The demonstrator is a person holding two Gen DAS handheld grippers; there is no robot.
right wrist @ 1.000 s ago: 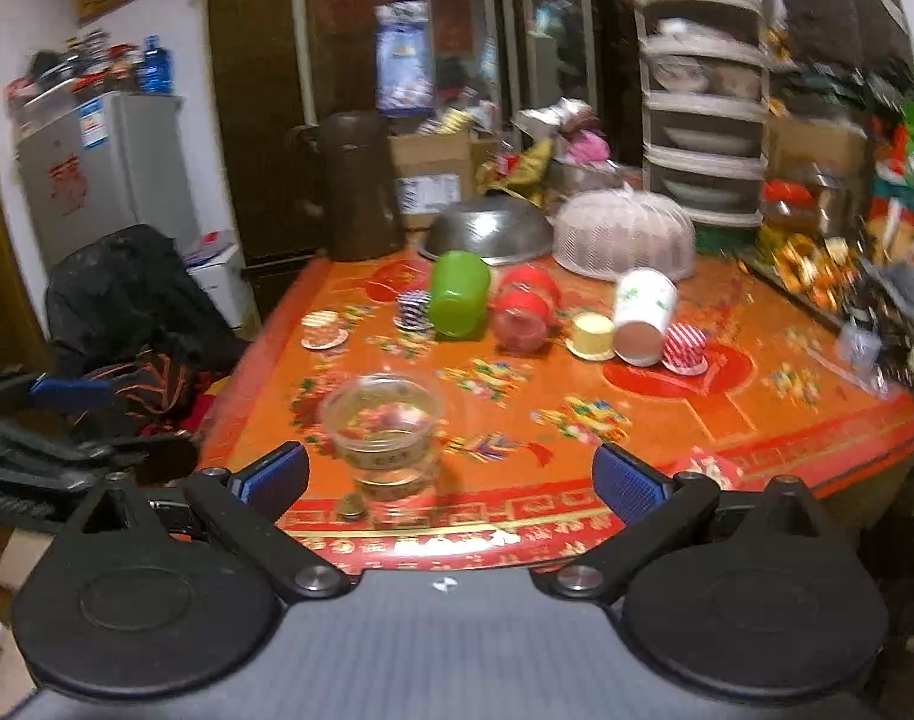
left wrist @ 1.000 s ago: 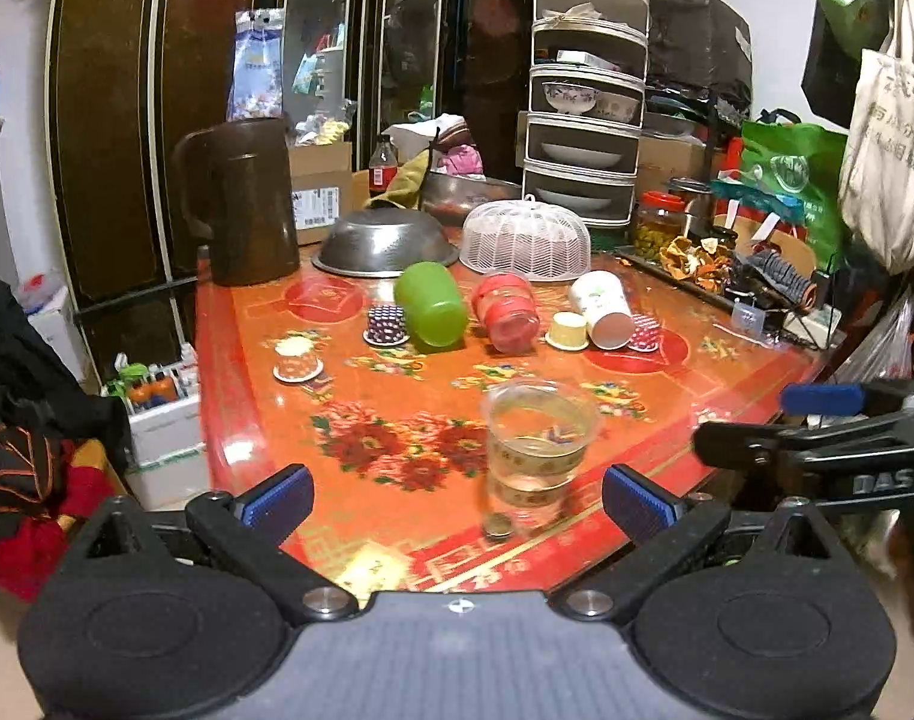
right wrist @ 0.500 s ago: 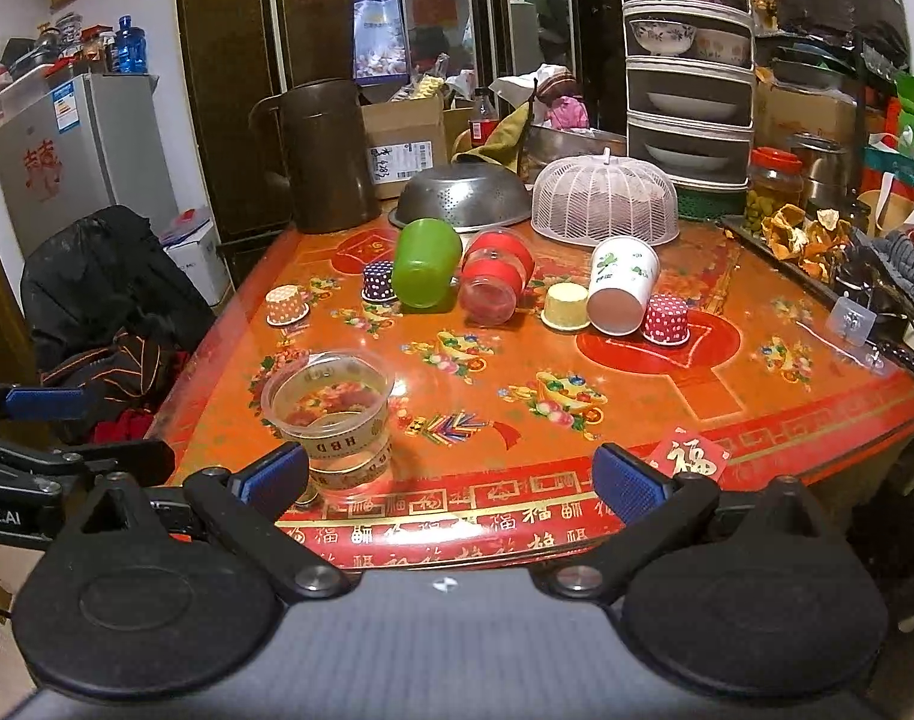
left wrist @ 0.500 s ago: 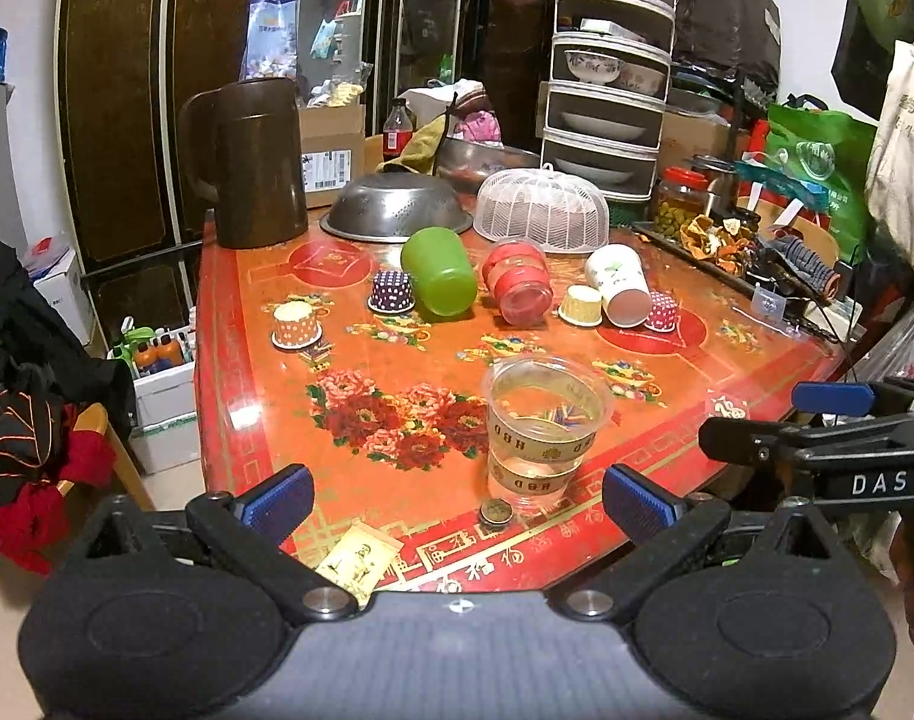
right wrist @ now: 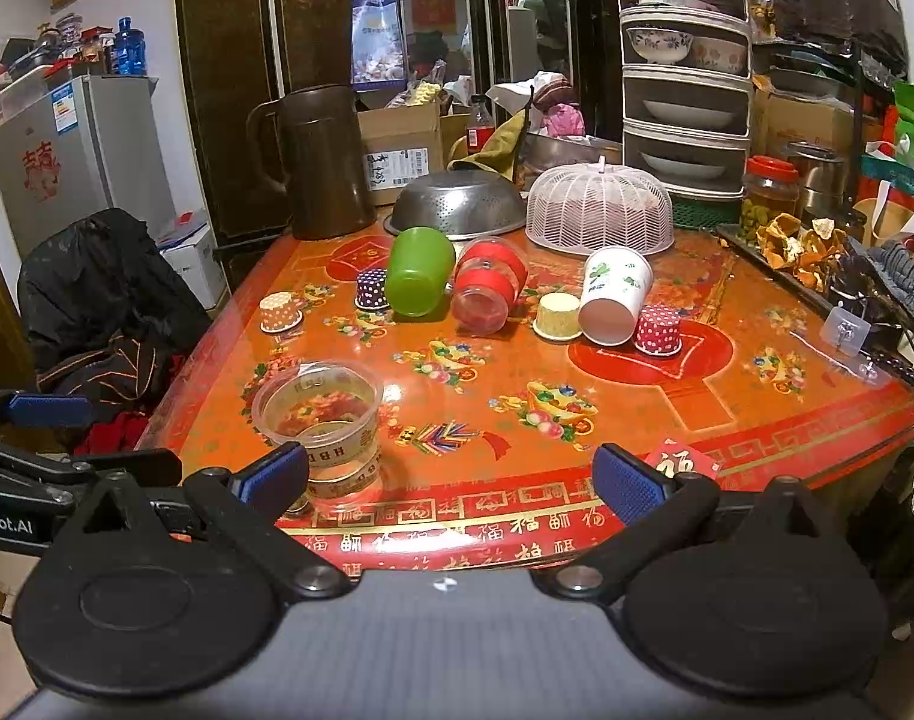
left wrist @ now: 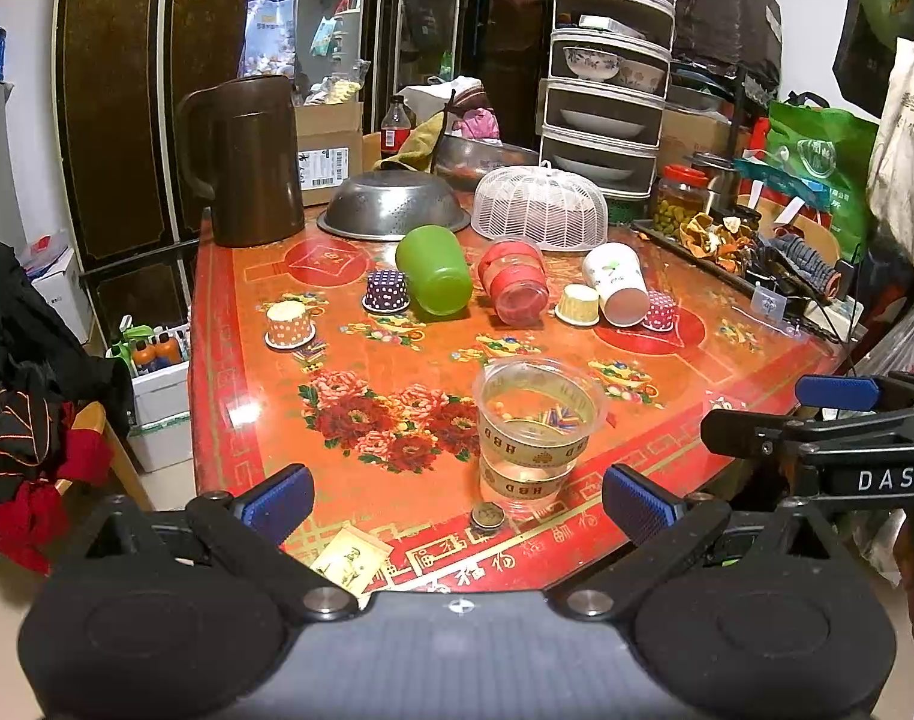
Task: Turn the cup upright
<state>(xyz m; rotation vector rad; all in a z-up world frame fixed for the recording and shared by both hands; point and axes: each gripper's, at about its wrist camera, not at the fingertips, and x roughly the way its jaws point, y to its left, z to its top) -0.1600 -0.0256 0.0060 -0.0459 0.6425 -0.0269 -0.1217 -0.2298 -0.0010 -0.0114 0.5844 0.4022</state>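
A clear plastic cup [left wrist: 538, 426] stands upright near the front edge of the red table [left wrist: 247, 324]; it also shows in the right wrist view [right wrist: 322, 420]. Three cups lie on their sides mid-table: a green cup [left wrist: 434, 279] [right wrist: 420, 272], a red cup [left wrist: 513, 282] [right wrist: 488, 286] and a white paper cup [left wrist: 616, 283] [right wrist: 614, 295]. My left gripper [left wrist: 457, 501] is open and empty, just short of the clear cup. My right gripper [right wrist: 451, 480] is open and empty at the table's front edge, to the right of the clear cup.
Small patterned paper cups [left wrist: 289, 324] [left wrist: 386, 291] [right wrist: 658, 330] stand upside down among the cups. A brown jug [left wrist: 247, 162], a steel colander [left wrist: 394, 205] and a white mesh cover [left wrist: 541, 207] stand behind. A coin [left wrist: 487, 517] lies by the clear cup.
Both grippers have drawn back and risen slightly from the table, so more of its front edge shows. The clear cup stands as before. Jaws stay open.
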